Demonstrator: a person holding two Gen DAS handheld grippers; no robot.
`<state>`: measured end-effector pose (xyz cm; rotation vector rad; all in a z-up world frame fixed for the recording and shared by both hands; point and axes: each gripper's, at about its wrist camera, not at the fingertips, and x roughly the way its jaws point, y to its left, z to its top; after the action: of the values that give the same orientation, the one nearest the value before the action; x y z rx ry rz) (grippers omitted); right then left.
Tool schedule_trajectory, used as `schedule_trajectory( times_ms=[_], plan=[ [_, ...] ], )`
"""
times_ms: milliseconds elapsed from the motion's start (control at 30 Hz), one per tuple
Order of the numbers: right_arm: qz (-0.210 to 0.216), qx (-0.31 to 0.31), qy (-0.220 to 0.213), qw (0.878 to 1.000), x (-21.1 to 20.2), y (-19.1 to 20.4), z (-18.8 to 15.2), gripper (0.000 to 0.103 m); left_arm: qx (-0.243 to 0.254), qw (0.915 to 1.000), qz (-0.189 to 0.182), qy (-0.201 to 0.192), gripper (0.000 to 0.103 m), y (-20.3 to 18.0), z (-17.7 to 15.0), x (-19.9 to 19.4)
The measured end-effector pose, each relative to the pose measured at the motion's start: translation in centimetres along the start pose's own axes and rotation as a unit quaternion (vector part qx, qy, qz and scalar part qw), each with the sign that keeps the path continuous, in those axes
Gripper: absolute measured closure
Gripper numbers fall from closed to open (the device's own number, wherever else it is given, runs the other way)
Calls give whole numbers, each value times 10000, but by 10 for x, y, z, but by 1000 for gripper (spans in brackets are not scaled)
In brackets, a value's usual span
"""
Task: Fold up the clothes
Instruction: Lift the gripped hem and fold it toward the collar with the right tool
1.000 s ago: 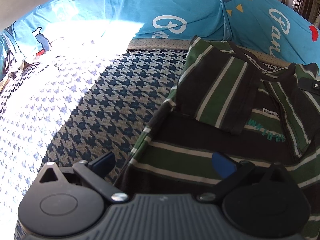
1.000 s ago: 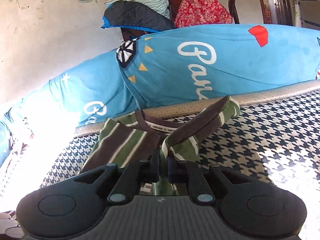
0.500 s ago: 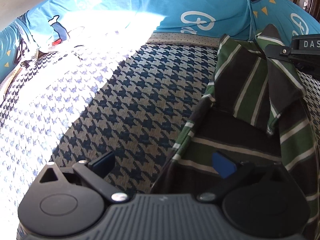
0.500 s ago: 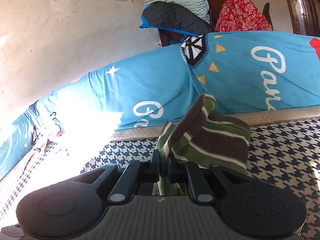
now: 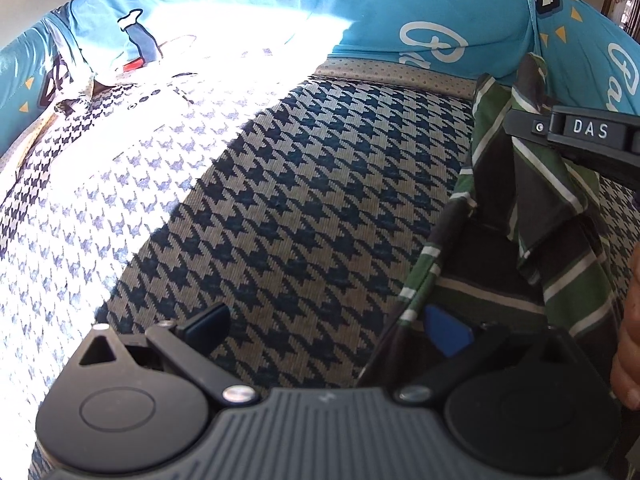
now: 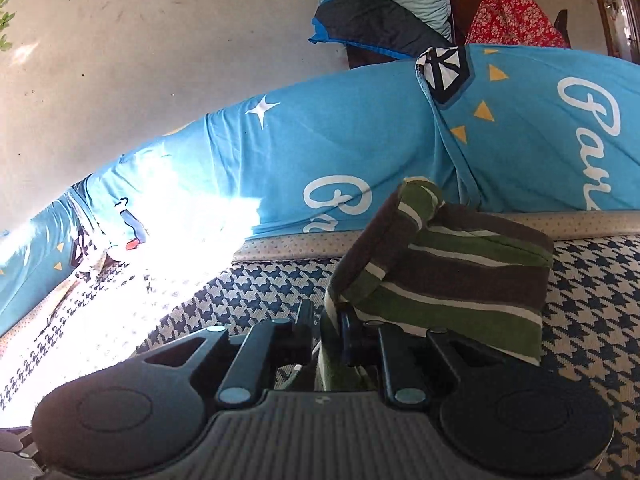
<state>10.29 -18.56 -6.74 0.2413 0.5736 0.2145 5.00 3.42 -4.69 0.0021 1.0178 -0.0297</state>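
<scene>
Left gripper (image 5: 326,326): jaws spread wide, gripping nothing, low over the houndstooth mattress (image 5: 288,184); its right finger sits at the edge of the striped shirt (image 5: 500,280). Shirt lies on the mattress at right, green, brown and white bands. Right gripper (image 6: 326,328): clenched on a fold of the shirt, lifting it off the mattress. Its side reads "DAS". Blue pillows (image 6: 360,152) behind, white script, partly "Par".
</scene>
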Motion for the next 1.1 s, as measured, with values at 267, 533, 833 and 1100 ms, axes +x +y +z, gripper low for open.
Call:
schedule_trajectory(
  times_ms=[267,533,833,1100],
  plan=[
    [678,71,-133,9976,-20,2,14,57,-64,9999,-46,-89,0,-8,3,-15],
    [331,132,-92,9993,-22,-8,19,53,-81,9998,-56,-163,0,-24,9,-23],
    [511,608,96,9968,-8,-18,10,53,-87,9999,3,-139,0,-33,5,-26],
    [915,880,267,9916,0,-13,4,53,-86,9999,-5,-86,0,-35,2,-18]
  ],
)
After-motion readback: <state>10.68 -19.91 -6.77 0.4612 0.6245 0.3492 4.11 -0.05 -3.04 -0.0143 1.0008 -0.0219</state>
